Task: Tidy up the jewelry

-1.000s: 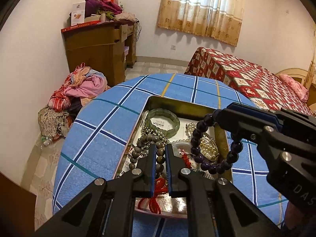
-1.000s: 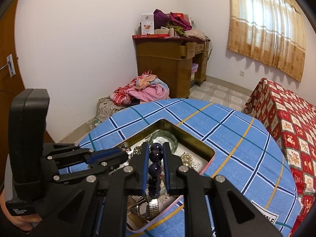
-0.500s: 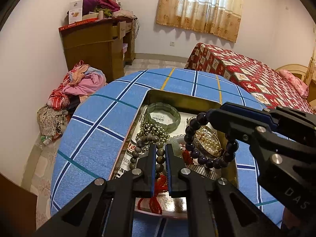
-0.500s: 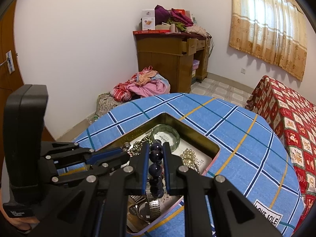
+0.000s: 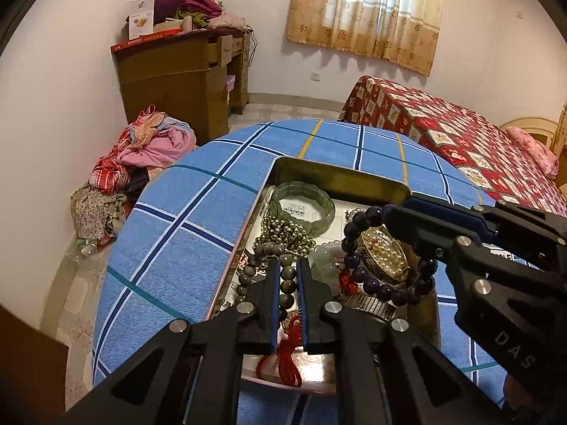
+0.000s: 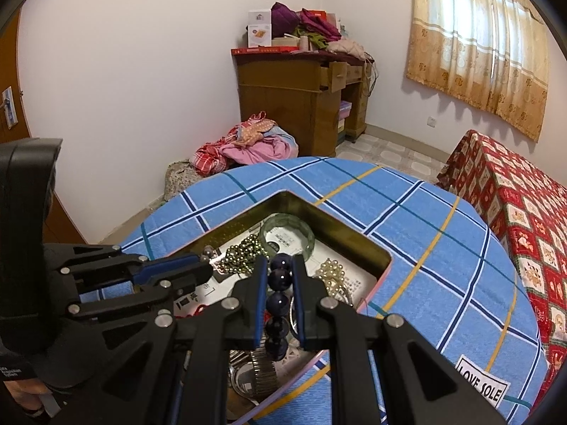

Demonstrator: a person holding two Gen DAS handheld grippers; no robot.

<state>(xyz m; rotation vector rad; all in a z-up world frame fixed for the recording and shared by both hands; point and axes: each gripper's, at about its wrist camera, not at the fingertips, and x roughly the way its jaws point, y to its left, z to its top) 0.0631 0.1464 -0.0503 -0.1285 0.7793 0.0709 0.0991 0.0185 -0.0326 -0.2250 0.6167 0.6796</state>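
A metal tin [image 5: 340, 177] [image 6: 354, 237] on the blue plaid table holds mixed jewelry: a green jade bangle [image 5: 301, 196] [image 6: 287, 226], a gold bead chain [image 5: 287, 228], a pearl piece [image 5: 384, 251] and a red tassel [image 5: 288, 350]. My left gripper [image 5: 287, 276] is shut on a grey-brown bead bracelet [image 5: 265, 251] over the tin. My right gripper [image 6: 280, 272] is shut on a dark purple bead bracelet [image 6: 278, 304], which hangs as a loop in the left wrist view [image 5: 375, 283] above the tin.
A metal watch band [image 6: 264, 375] lies at the tin's near end. A "LOVE SOLE" label [image 6: 482, 380] sits on the blue tablecloth [image 5: 170, 255]. A wooden desk [image 5: 180, 81], a clothes pile [image 5: 149, 148] and a red-quilted bed [image 5: 460, 141] surround the table.
Both grippers have sunk lower and closer to the tin, each still holding its bracelet. The purple loop hangs nearer the jewelry in the tin.
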